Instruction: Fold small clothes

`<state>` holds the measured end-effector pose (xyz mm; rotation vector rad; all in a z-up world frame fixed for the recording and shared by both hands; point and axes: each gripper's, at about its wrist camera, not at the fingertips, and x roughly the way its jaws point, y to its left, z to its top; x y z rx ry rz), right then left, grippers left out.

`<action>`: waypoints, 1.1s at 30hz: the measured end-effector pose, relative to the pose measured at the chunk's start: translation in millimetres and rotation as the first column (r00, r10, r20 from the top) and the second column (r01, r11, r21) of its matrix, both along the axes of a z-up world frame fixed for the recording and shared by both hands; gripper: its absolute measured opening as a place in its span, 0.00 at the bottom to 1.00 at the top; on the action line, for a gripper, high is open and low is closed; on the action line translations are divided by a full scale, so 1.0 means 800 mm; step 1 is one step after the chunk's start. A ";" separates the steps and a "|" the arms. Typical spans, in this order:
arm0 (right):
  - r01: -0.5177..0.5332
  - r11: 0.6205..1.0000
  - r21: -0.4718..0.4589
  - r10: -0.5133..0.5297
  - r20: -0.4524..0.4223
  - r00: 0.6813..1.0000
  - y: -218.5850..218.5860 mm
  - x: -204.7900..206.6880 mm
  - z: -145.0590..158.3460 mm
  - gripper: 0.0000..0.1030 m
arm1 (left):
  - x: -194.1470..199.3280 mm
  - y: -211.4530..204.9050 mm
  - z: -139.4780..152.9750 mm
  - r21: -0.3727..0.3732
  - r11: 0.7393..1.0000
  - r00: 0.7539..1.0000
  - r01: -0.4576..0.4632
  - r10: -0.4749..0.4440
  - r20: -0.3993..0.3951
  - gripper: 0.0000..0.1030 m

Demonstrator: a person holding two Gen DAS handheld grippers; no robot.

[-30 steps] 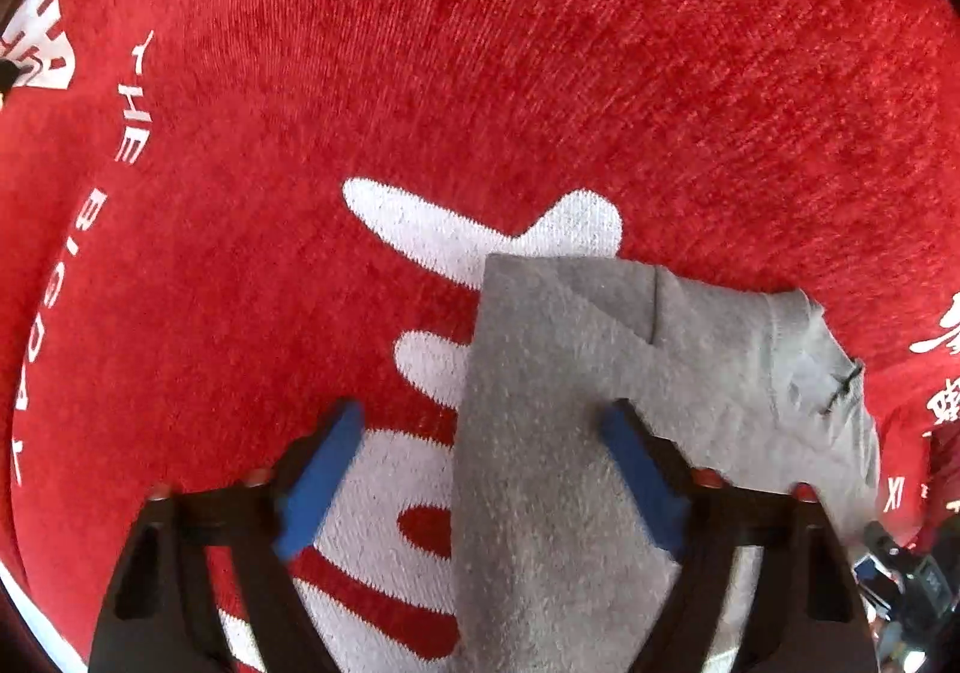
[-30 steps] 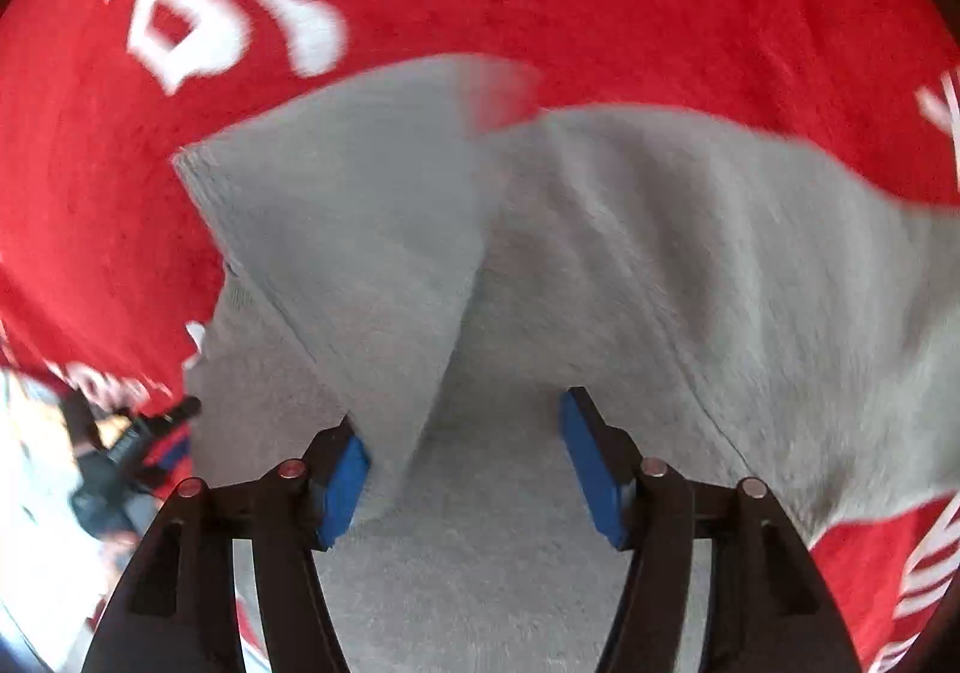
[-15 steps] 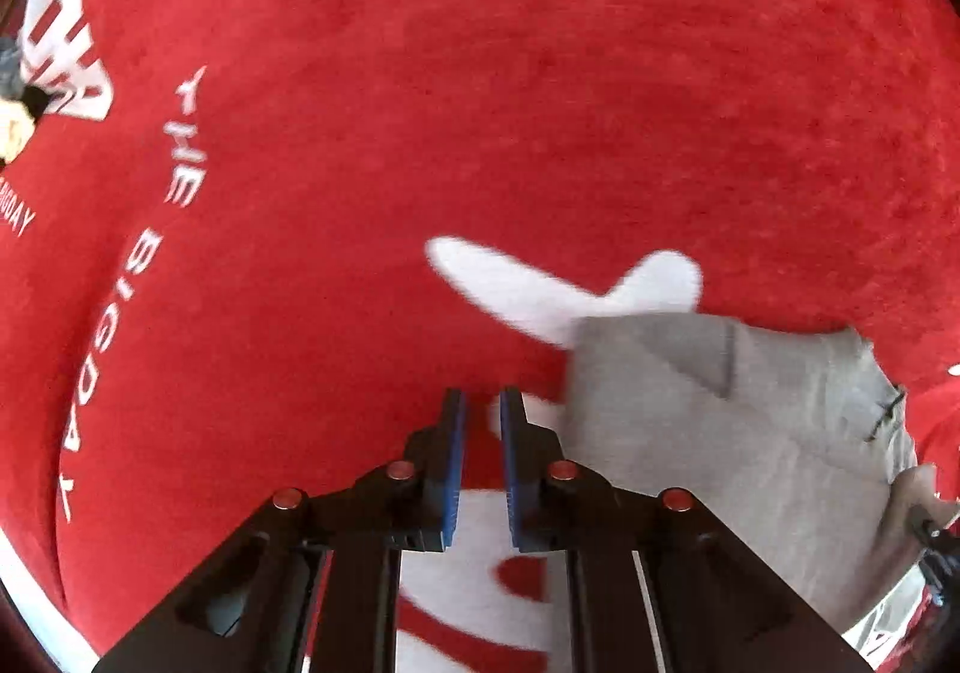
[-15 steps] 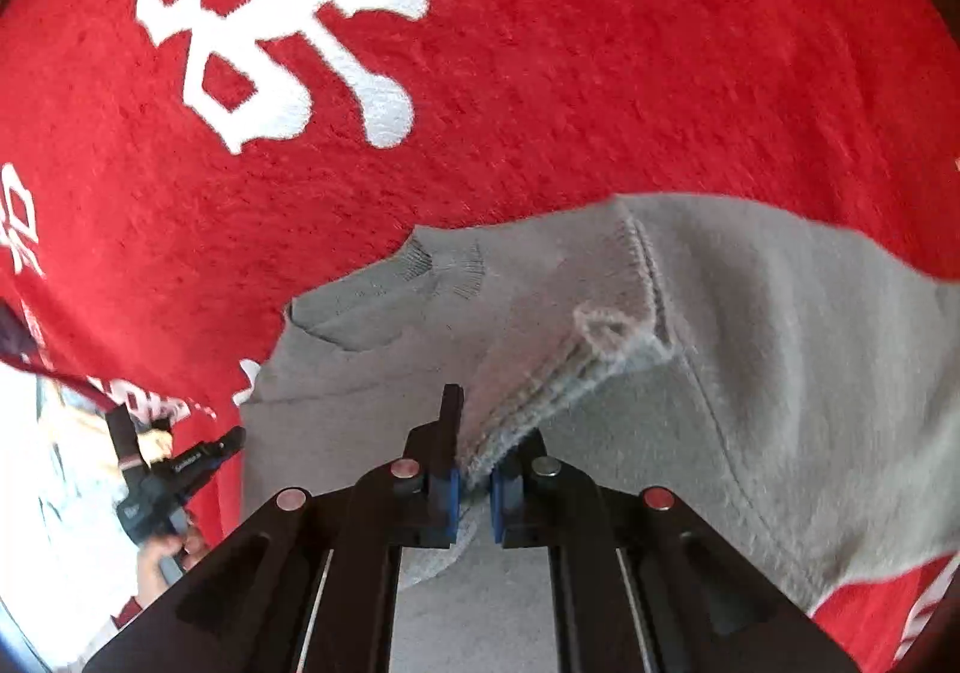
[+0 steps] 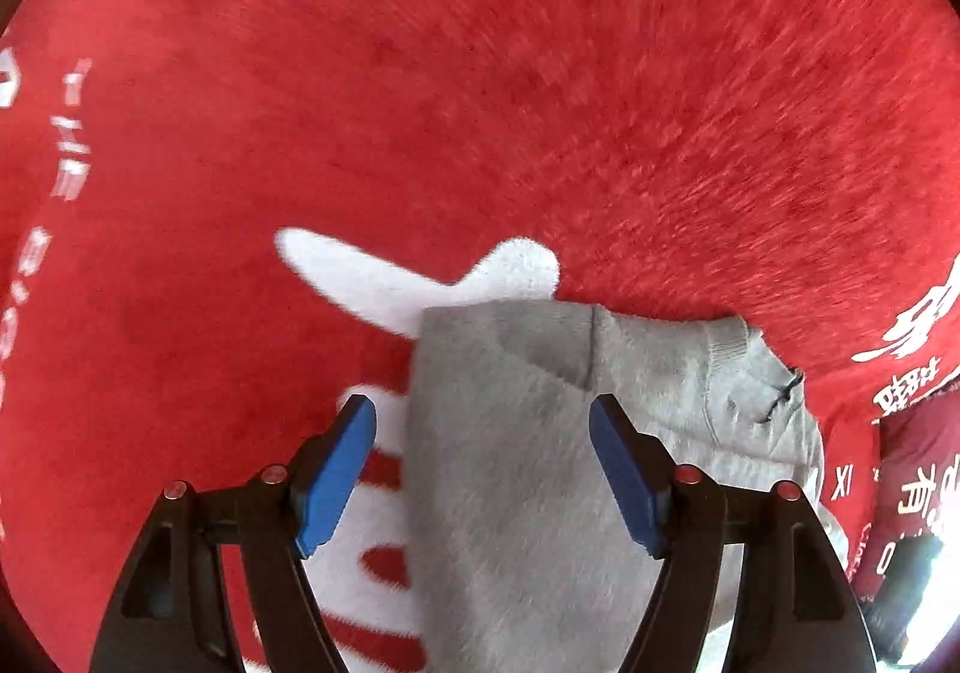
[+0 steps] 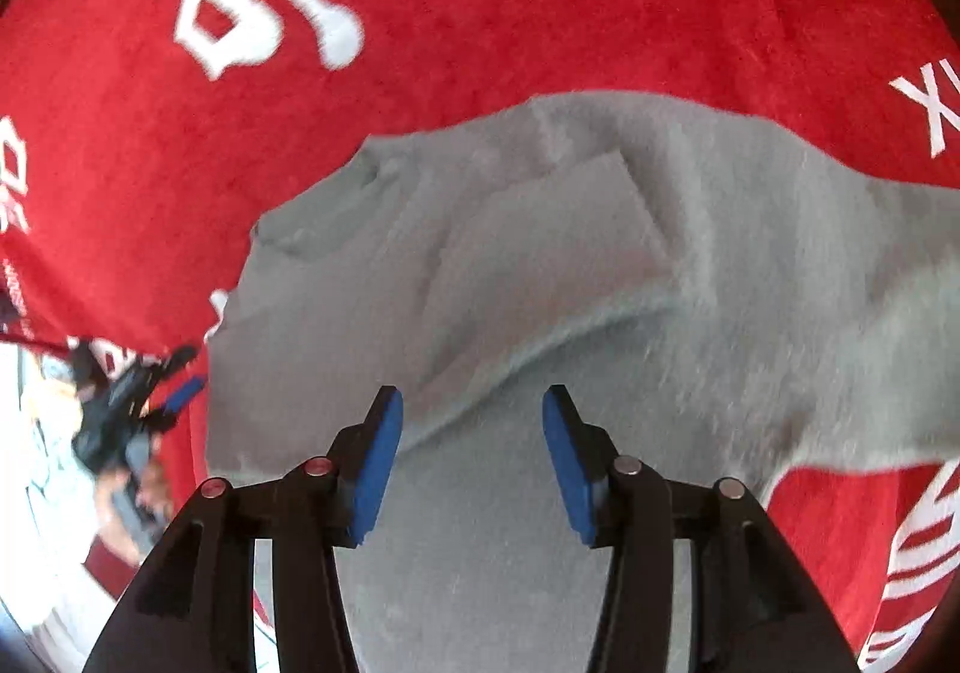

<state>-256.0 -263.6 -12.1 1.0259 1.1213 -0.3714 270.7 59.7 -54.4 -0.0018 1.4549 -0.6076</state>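
A small grey knit sweater (image 5: 540, 463) lies on a red cloth with white lettering (image 5: 420, 103). In the left wrist view its folded edge runs between my blue pads. My left gripper (image 5: 483, 469) is open above that edge and holds nothing. In the right wrist view the sweater (image 6: 600, 283) shows a sleeve folded across its body (image 6: 540, 253) and the neck opening at the left. My right gripper (image 6: 474, 457) is open over the grey fabric, empty.
The red cloth (image 6: 540, 1) covers the whole work surface. In the right wrist view my other gripper (image 6: 132, 403) shows at the cloth's left edge, with the bright floor beyond it. A darker red fold (image 5: 918, 469) lies at the right of the left wrist view.
Half a second ago both grippers were shut, the right one pinching the sweater's sleeve. Now both are open; the sleeve lies released across the sweater's body.
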 end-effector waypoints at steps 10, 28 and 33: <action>-0.061 0.997 0.041 0.060 0.025 0.998 0.042 0.007 0.003 0.51 | 0.001 -0.004 0.012 0.037 0.998 0.995 0.053 -0.056 0.088 0.09; -0.119 0.992 0.045 0.119 -0.001 0.993 0.060 0.015 0.016 0.52 | -0.077 0.055 0.073 0.104 0.992 0.989 0.065 -0.078 0.126 0.10; -0.127 0.991 0.053 0.127 -0.003 0.992 0.071 0.013 0.018 0.56 | -0.145 0.036 0.077 0.118 0.989 0.989 0.092 -0.105 0.103 0.52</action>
